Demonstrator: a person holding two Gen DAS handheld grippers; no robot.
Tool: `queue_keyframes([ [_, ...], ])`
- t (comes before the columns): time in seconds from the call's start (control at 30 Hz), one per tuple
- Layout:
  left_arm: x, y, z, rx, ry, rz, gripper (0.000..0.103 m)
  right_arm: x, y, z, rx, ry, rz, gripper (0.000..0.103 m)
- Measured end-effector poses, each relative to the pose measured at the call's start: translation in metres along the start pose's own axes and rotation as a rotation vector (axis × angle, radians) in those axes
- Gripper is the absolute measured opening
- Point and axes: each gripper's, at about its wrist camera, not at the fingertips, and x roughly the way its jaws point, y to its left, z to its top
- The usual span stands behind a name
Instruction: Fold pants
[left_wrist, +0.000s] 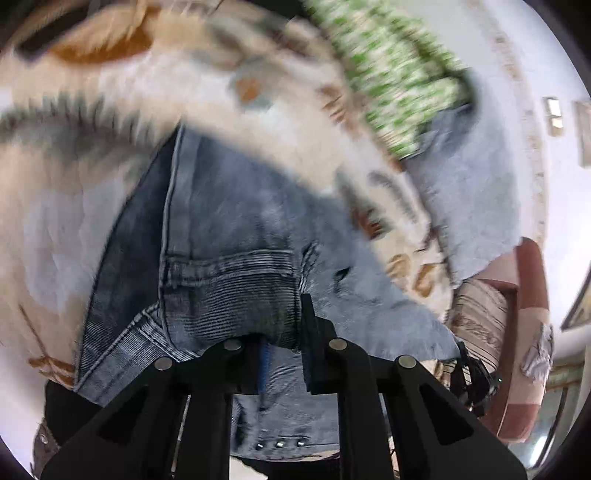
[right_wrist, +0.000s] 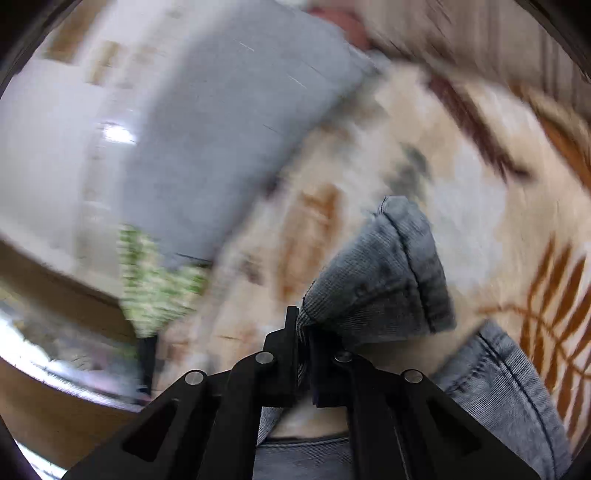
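Left wrist view: pants run out ahead of our left gripper, fabric between its fingers, over the bedspread. Pillow lies ahead-right, blanket right. Right wrist view: pants bunch ahead-right of our right gripper; pillow left, blanket ahead-left.

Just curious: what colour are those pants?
Faded blue-grey denim pants, clearest in the left wrist view.
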Motion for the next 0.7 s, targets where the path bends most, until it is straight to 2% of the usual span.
queue_keyframes([
  [0.03,-0.016,-0.007,-0.003,0.035,-0.035,-0.012,0.011,-0.017,0.011,-0.002,-0.031,-0.017,0.036,0.003],
  [0.13,-0.039,-0.011,-0.013,0.092,-0.060,-0.025,0.011,-0.056,0.024,-0.020,-0.134,-0.028,0.050,0.004],
  [0.27,-0.029,0.021,-0.038,0.083,-0.001,0.026,0.011,-0.090,-0.012,-0.061,-0.125,0.004,0.013,0.004],
  [0.37,-0.011,0.048,-0.048,0.019,0.066,0.050,0.011,-0.093,-0.054,-0.091,-0.060,0.047,-0.052,0.004],
  [0.47,-0.007,0.060,-0.051,-0.004,0.073,0.060,0.011,-0.088,-0.085,-0.113,0.016,0.072,-0.093,0.005],
  [0.7,-0.015,0.057,-0.056,0.009,0.076,0.046,0.012,-0.098,-0.081,-0.121,0.042,0.048,-0.107,0.014],
])
